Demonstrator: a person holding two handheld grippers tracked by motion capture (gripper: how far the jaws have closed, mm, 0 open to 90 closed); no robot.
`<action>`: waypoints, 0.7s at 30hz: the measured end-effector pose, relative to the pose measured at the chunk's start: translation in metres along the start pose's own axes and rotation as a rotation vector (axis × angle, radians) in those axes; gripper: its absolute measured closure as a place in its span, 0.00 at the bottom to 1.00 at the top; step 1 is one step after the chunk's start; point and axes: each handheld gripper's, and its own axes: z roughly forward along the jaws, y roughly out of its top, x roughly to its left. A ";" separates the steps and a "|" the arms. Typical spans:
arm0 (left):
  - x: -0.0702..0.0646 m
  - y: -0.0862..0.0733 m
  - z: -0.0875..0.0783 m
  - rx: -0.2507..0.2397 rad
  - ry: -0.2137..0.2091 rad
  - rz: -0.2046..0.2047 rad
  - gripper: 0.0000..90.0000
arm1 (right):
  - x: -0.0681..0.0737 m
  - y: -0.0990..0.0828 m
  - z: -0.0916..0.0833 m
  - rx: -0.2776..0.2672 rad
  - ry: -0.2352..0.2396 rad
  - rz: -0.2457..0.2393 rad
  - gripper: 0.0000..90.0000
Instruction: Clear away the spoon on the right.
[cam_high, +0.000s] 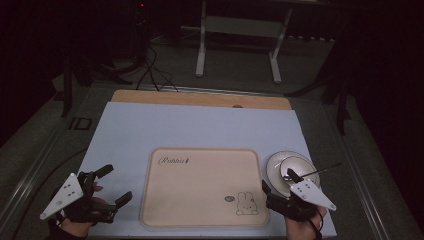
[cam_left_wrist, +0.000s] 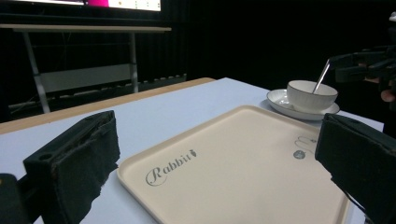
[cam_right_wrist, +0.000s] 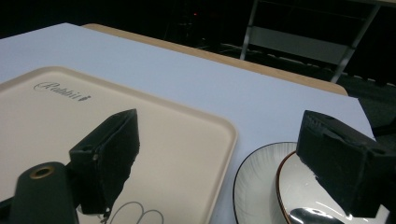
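— At five o'clock on the pale blue bench (cam_high: 200, 125), what is the right tool (cam_high: 279, 186) doing?

— Its jaws stand wide apart and hold nothing. One jaw hangs over the corner of the cream rectangular plastic tray with a rabbit drawing (cam_high: 200, 185), the other over the small white ceramic bowl (cam_high: 296, 167). The bowl sits on a white ribbed saucer (cam_high: 272, 167) at about four o'clock, just beside the tray's right edge, and a thin metal spoon (cam_high: 320, 170) leans out of it toward three o'clock.

— And the left tool (cam_high: 114, 185)?

— At seven o'clock, also open and empty, pointing across the tray's near left corner. In the left gripper view the tray's bare surface lies between its jaws, with the bowl far off.

— Anything in the way?

— Nothing lies between the right tool and the bowl. A strip of wooden board (cam_high: 200, 99) shows at twelve o'clock behind the blue top; beyond it stand a white metal frame (cam_high: 240, 30) and loose black cables (cam_high: 155, 70) on the floor.
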 end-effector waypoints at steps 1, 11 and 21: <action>0.000 0.000 0.000 0.003 0.002 0.004 0.00 | 0.000 0.000 0.000 0.000 0.000 0.000 0.14; -0.005 0.000 0.002 0.016 -0.018 0.029 0.00 | 0.008 0.001 -0.002 0.001 0.008 -0.030 0.14; -0.007 0.001 0.002 0.008 -0.024 0.035 0.00 | 0.014 0.016 -0.004 0.006 0.105 -0.023 0.13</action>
